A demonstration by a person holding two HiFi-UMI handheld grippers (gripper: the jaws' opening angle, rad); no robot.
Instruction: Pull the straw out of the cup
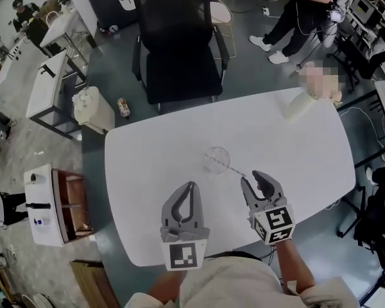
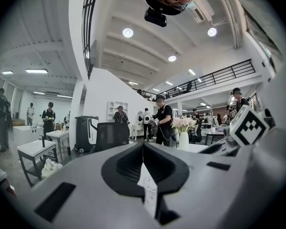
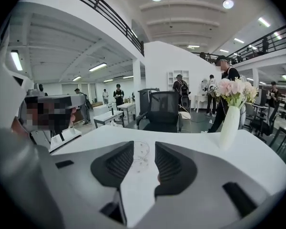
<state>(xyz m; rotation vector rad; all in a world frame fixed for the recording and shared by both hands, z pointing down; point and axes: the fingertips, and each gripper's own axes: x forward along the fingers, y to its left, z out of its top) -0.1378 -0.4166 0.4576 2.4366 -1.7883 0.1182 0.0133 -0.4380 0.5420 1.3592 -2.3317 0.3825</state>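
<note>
A clear cup [image 1: 216, 158] stands near the middle of the white table [image 1: 147, 172]. A thin clear straw [image 1: 235, 171] slants out of the cup toward the lower right, and its free end comes close to my right gripper [image 1: 251, 179]. That gripper is open with nothing between its fingers. In the right gripper view the cup [image 3: 141, 153] shows through the gap of the right gripper [image 3: 144, 152], a little ahead of it. My left gripper [image 1: 190, 187] hovers just in front of the cup, to its left, and is shut. In its own view the left gripper's [image 2: 143, 146] tips meet.
A white vase of pink flowers [image 3: 230, 124] stands at the table's far right corner [image 1: 299, 106]. A black office chair [image 1: 181, 50] sits behind the far edge. Several people stand among desks farther back. The table's near edge lies right under both grippers.
</note>
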